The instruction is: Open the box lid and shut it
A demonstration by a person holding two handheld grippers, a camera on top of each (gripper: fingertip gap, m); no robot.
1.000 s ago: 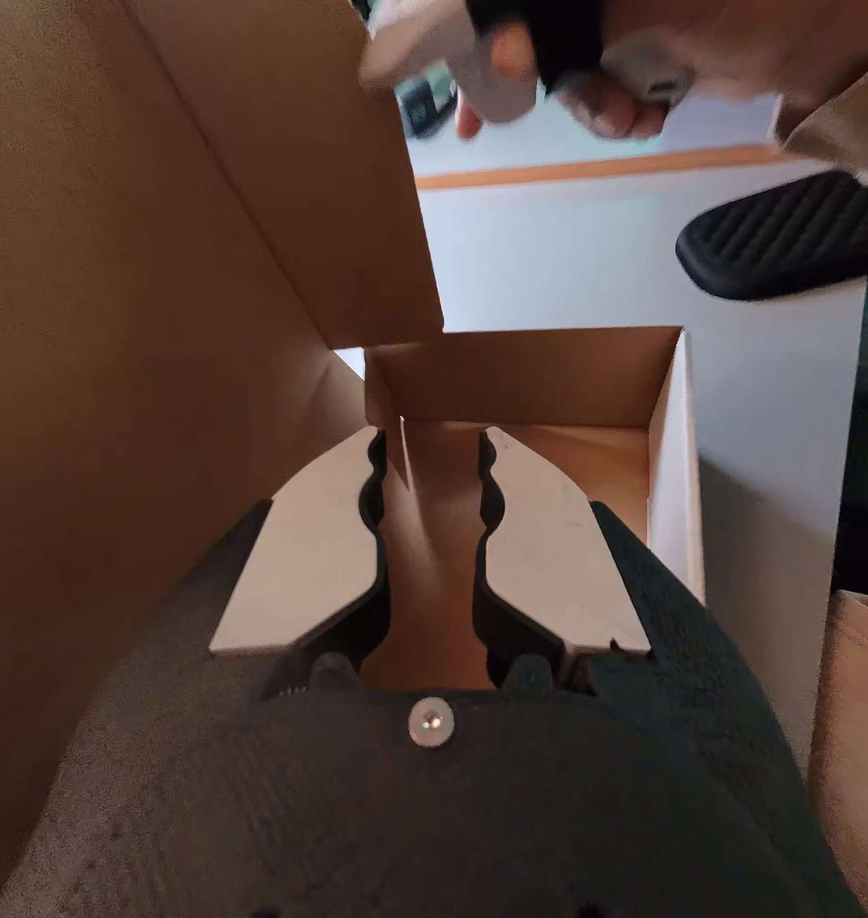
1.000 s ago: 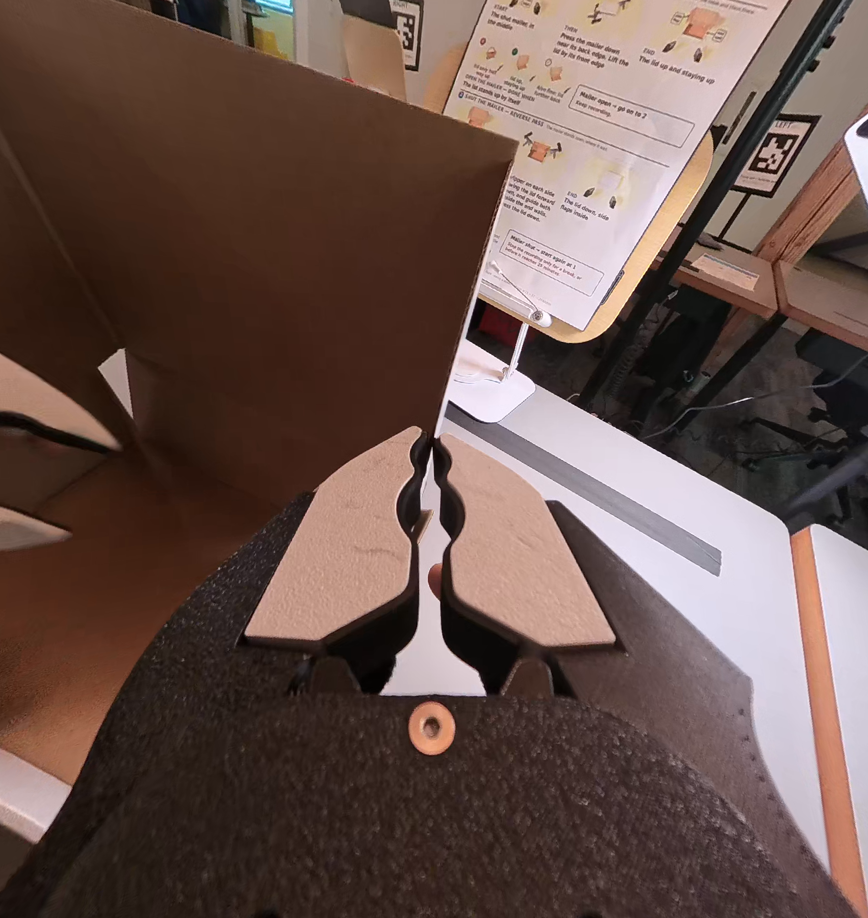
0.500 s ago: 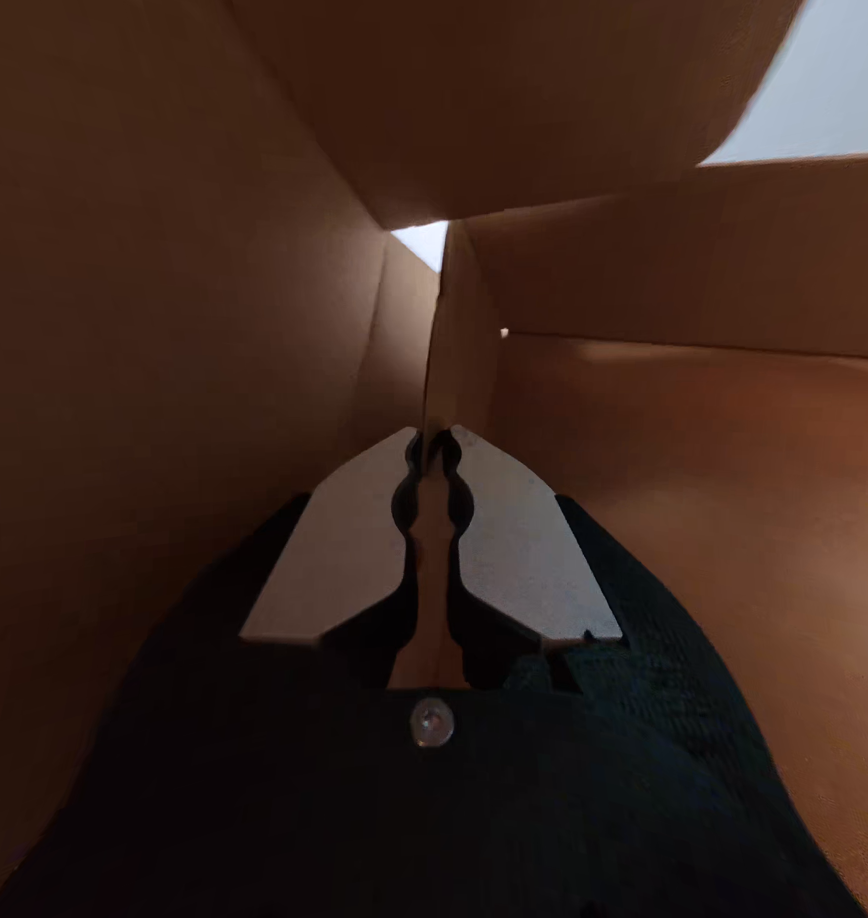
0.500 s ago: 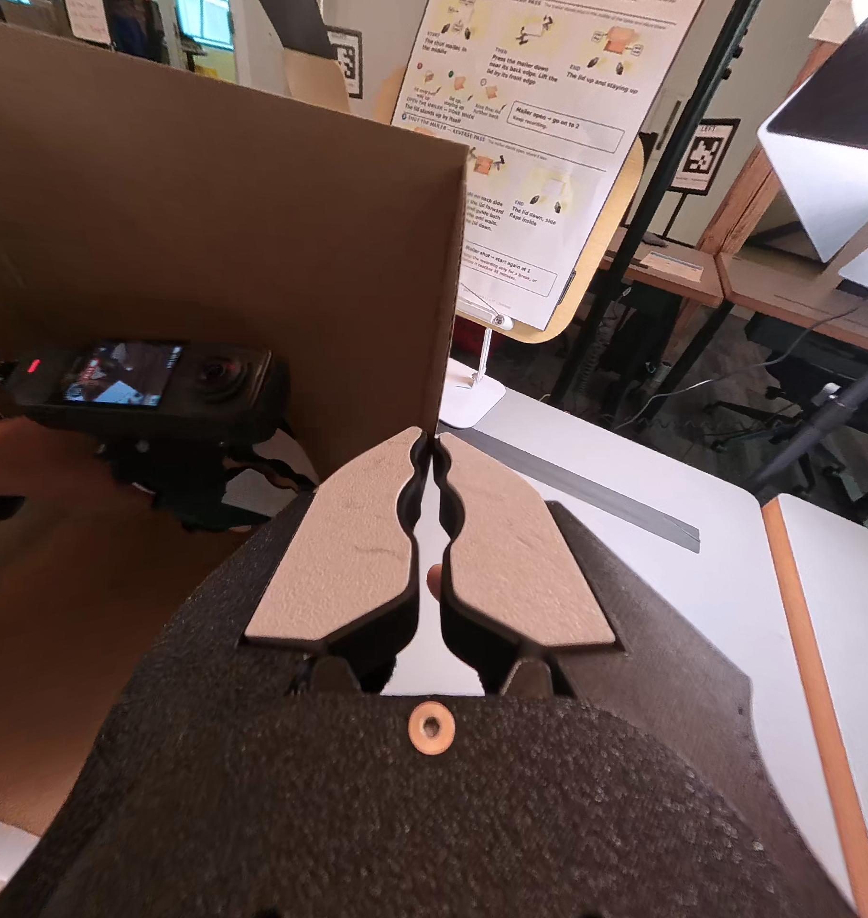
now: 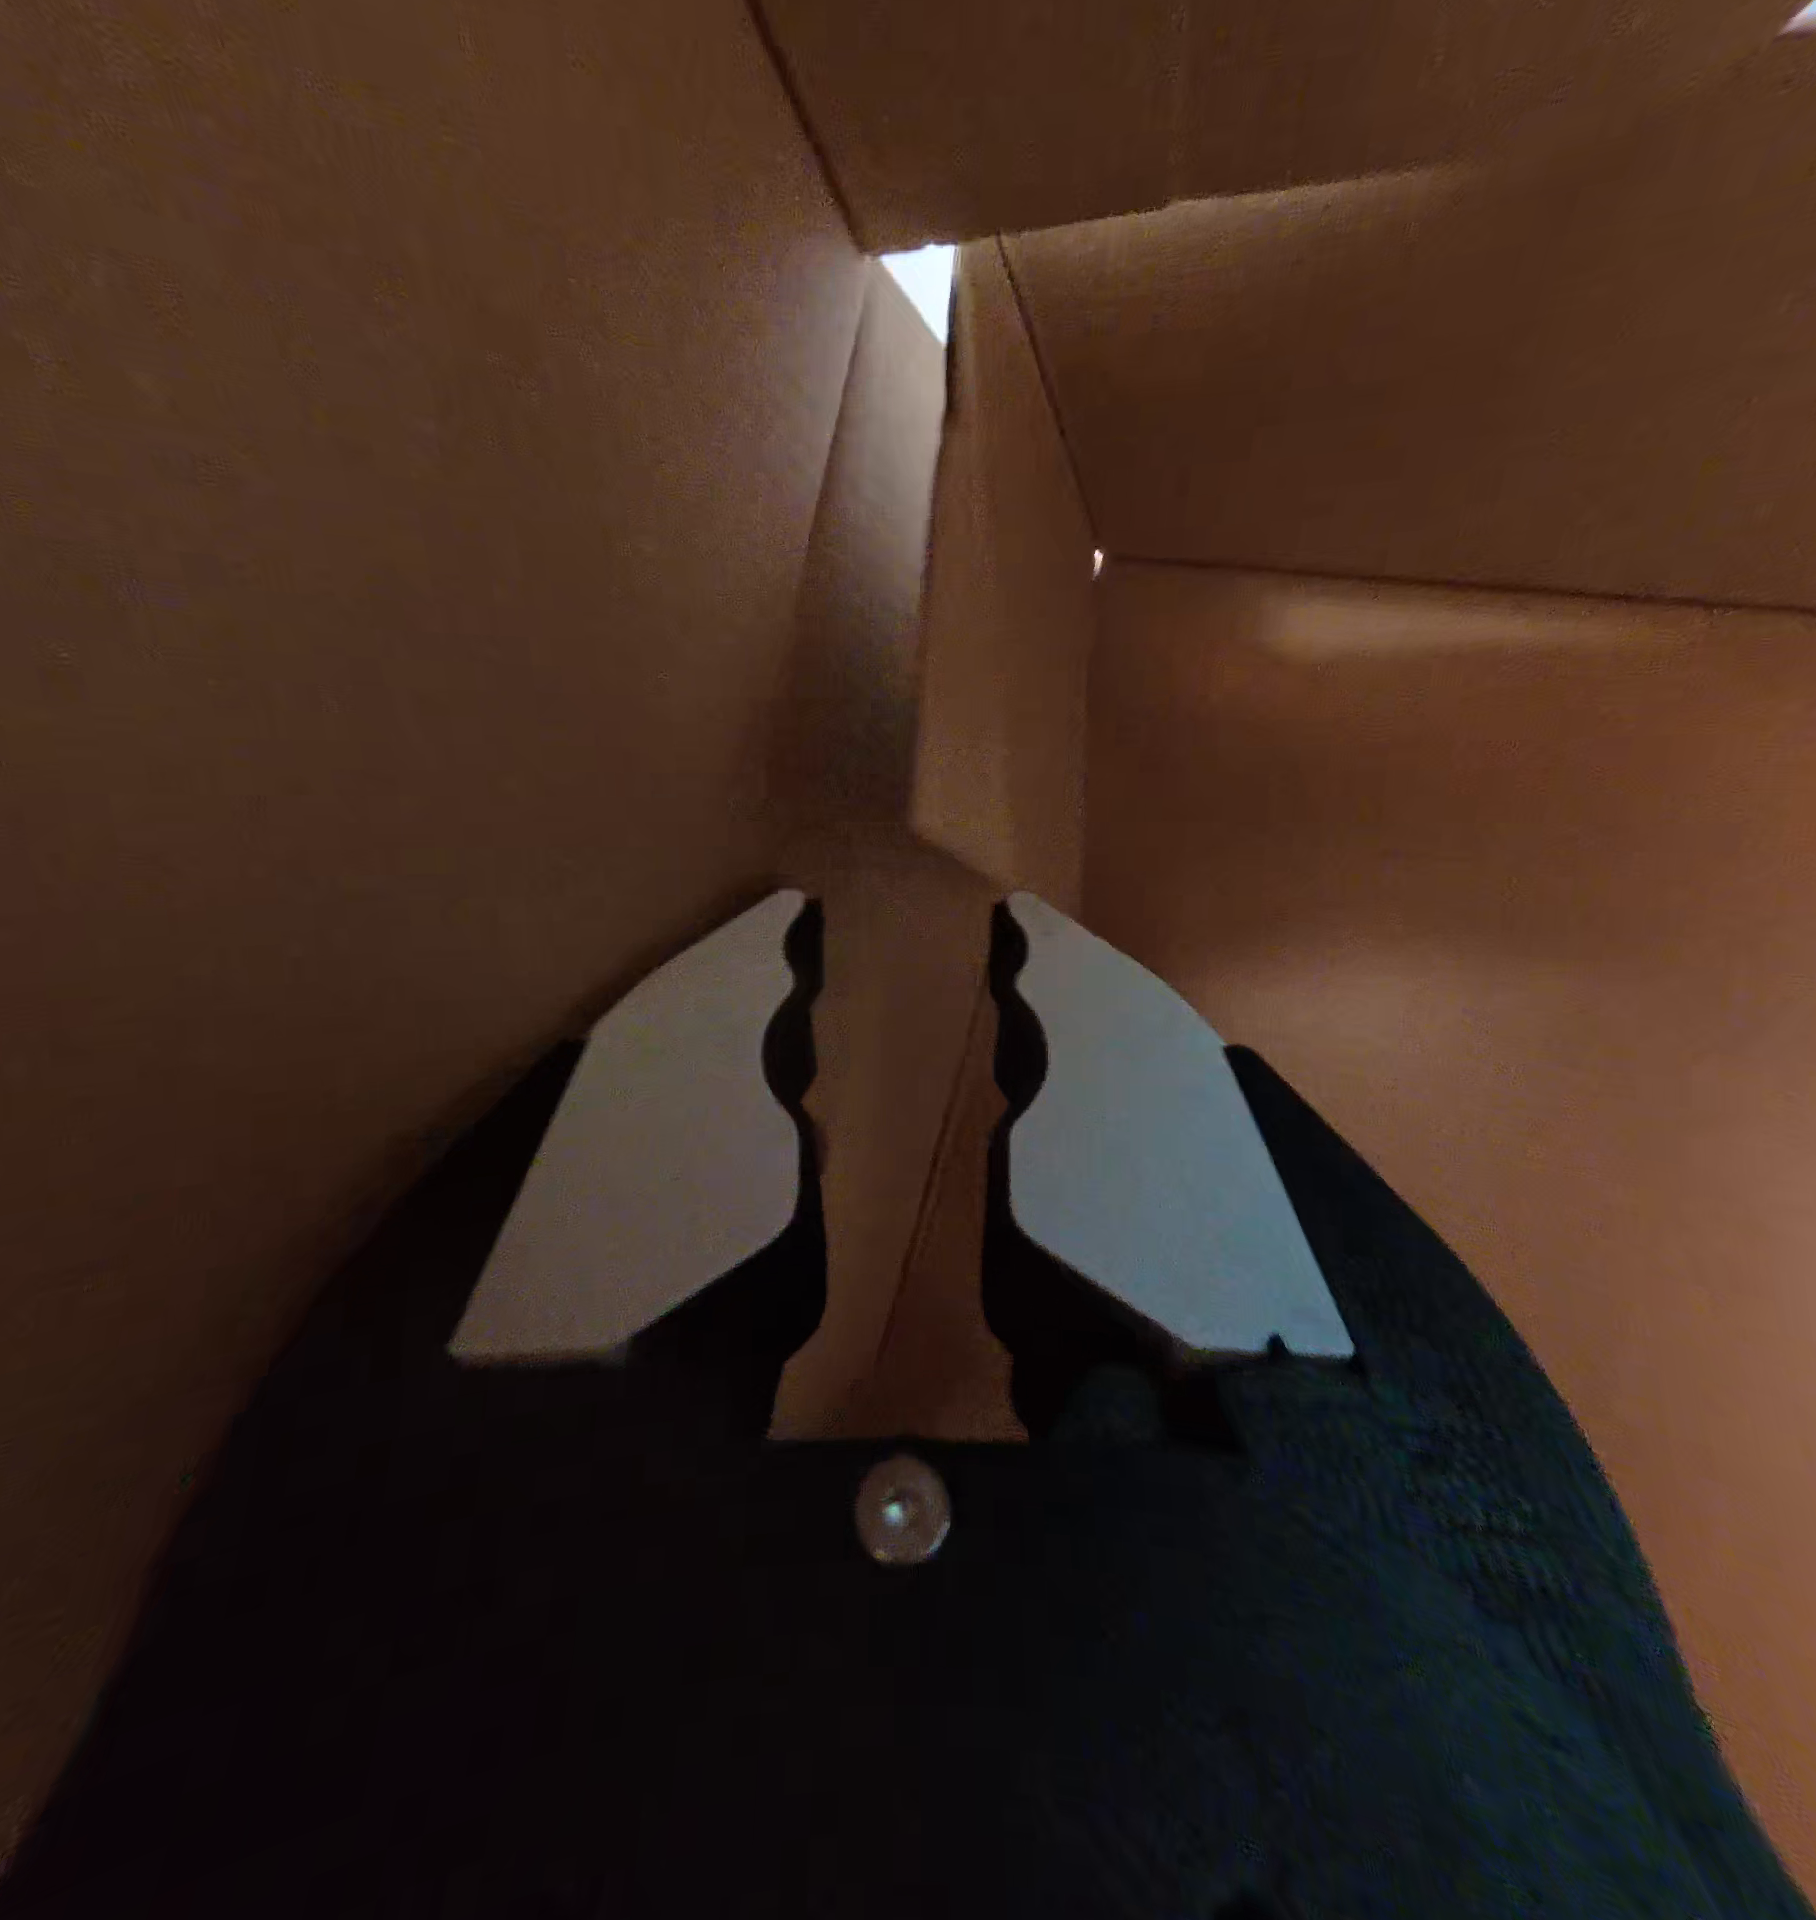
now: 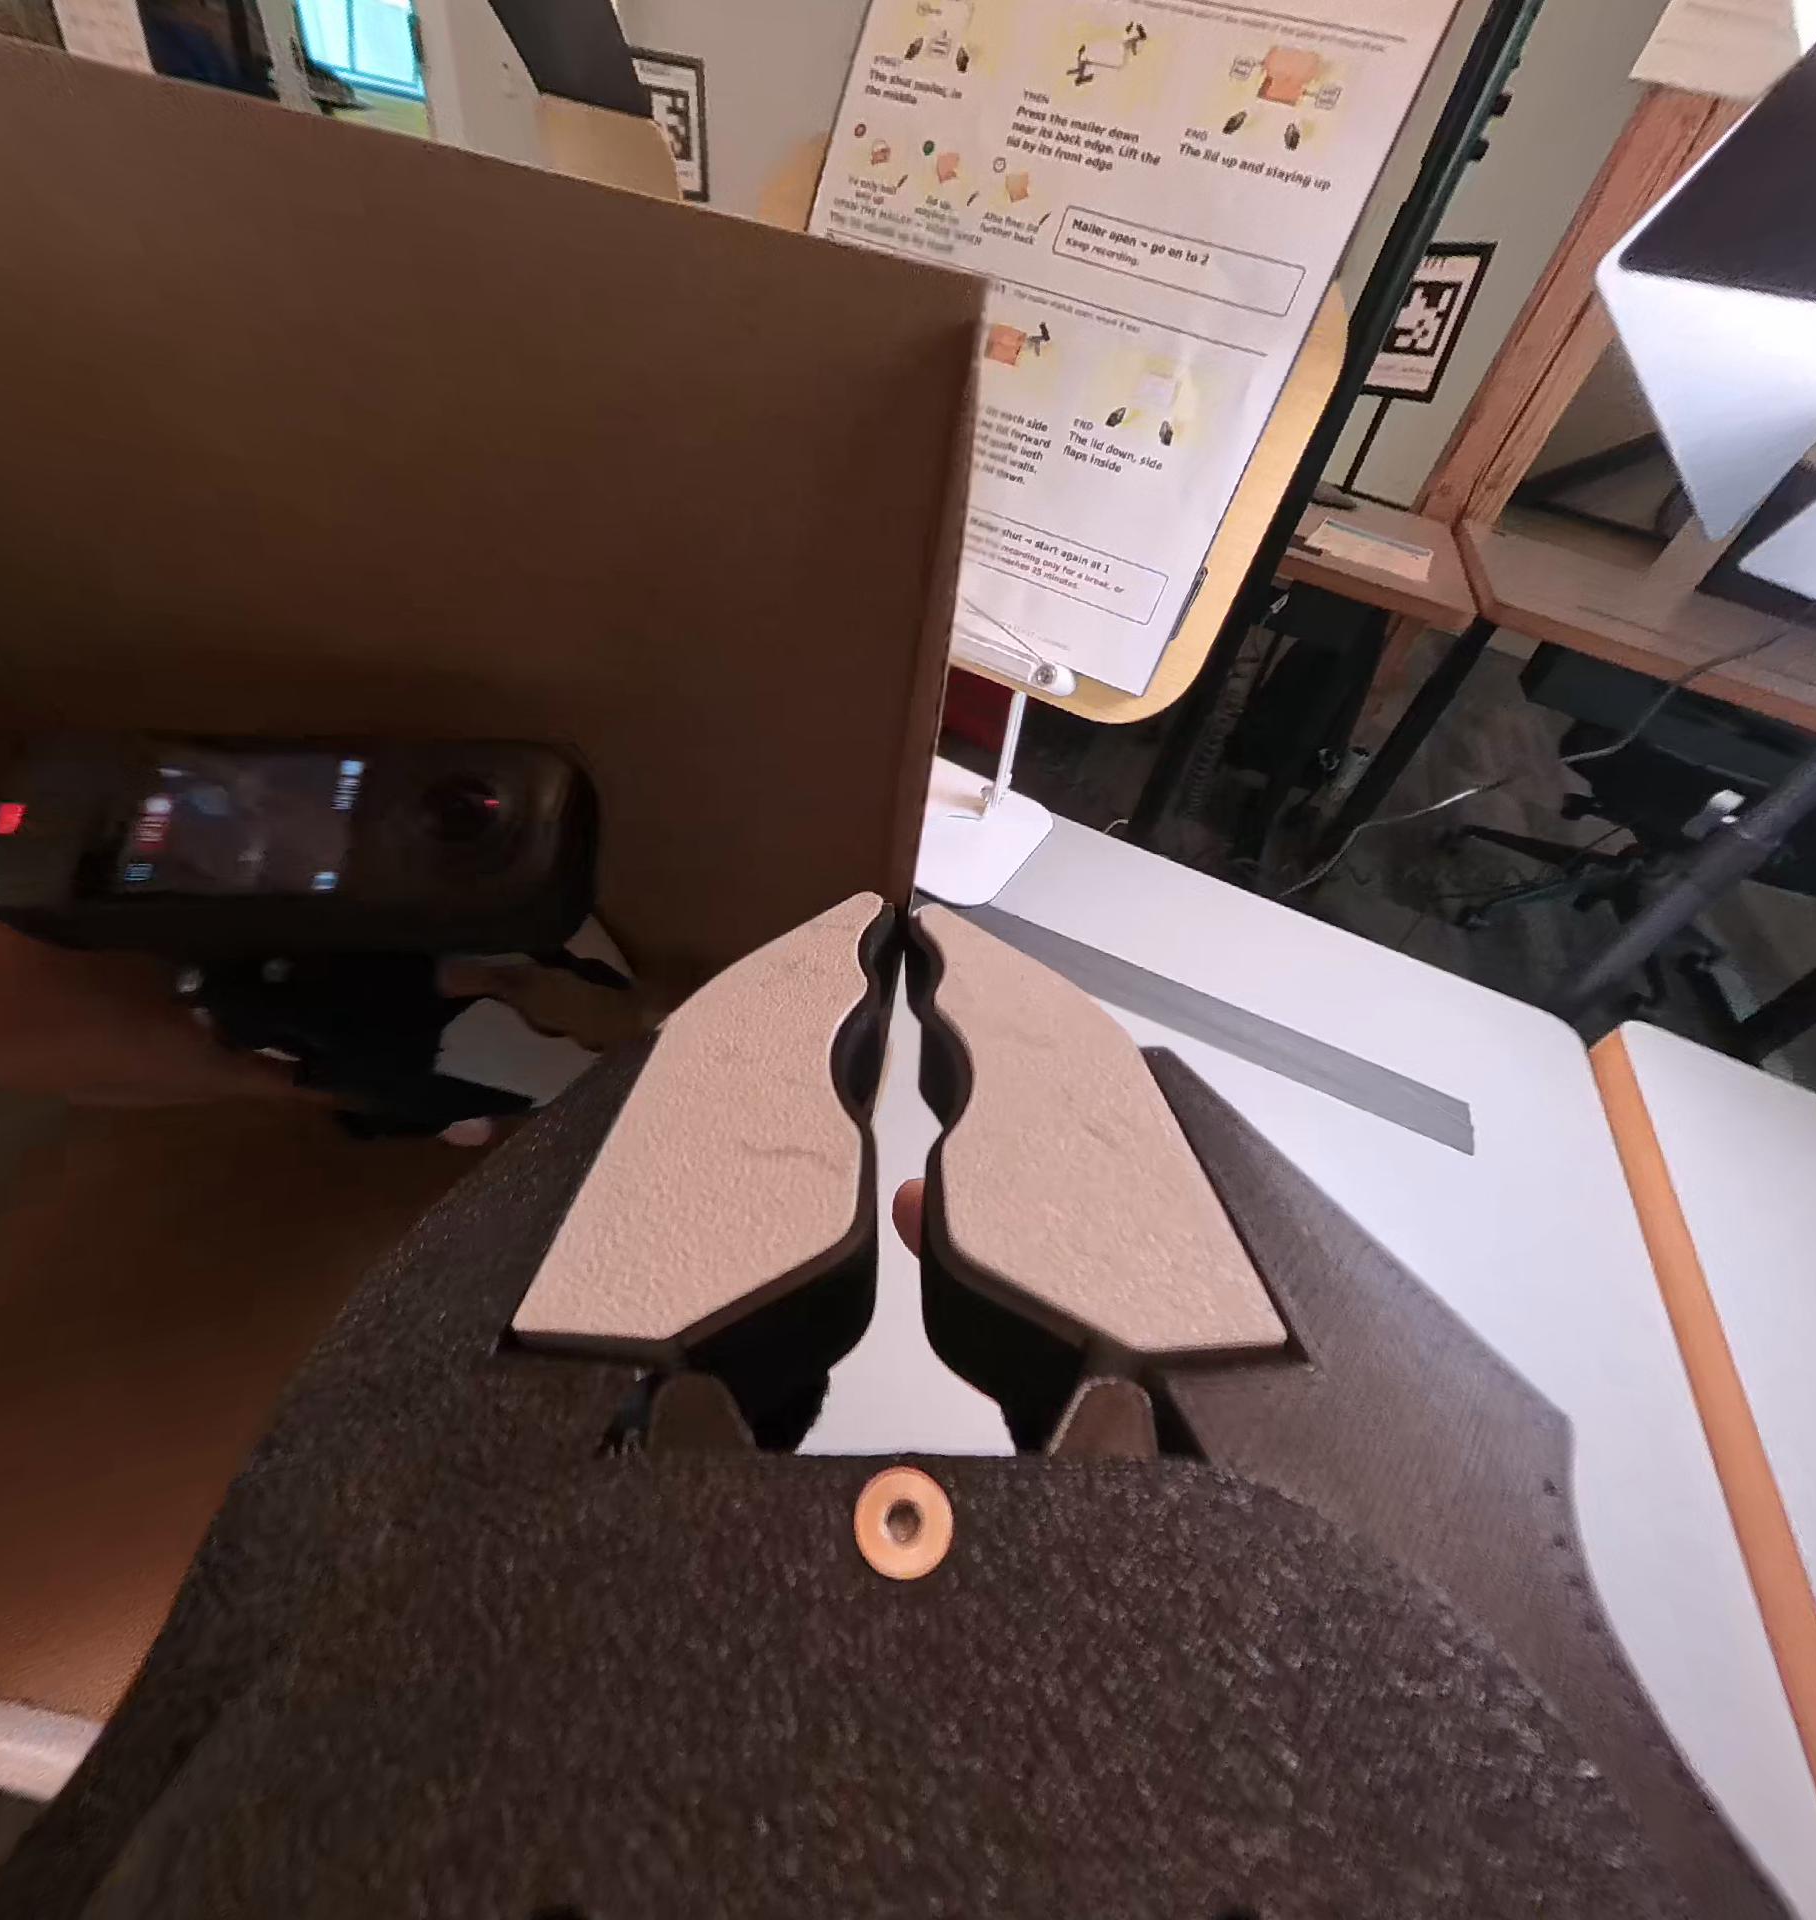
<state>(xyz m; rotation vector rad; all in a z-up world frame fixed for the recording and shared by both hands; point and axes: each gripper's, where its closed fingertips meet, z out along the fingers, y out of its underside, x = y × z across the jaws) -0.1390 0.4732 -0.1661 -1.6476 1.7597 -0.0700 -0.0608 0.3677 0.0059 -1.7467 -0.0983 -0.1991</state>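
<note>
Cardboard box lid (image 6: 468,468) stands up beside your right gripper (image 6: 902,920), fingers pressed together, while your left gripper (image 5: 899,914), fingers spread, reaches inside the box, so opening looks done and shutting is left.

This is a lab or data-recording workroom. Ahead and to the right of the right hand-held gripper (image 6: 902,925), a printed instruction sheet (image 6: 1122,343) with small diagrams stands on a white stand (image 6: 987,831) on the pale surface (image 6: 1403,1247). Beyond it, square black-and-white marker tags (image 6: 1429,322) hang on black poles, with wooden desks (image 6: 1610,582) and loose cables on the floor farther right.
</note>
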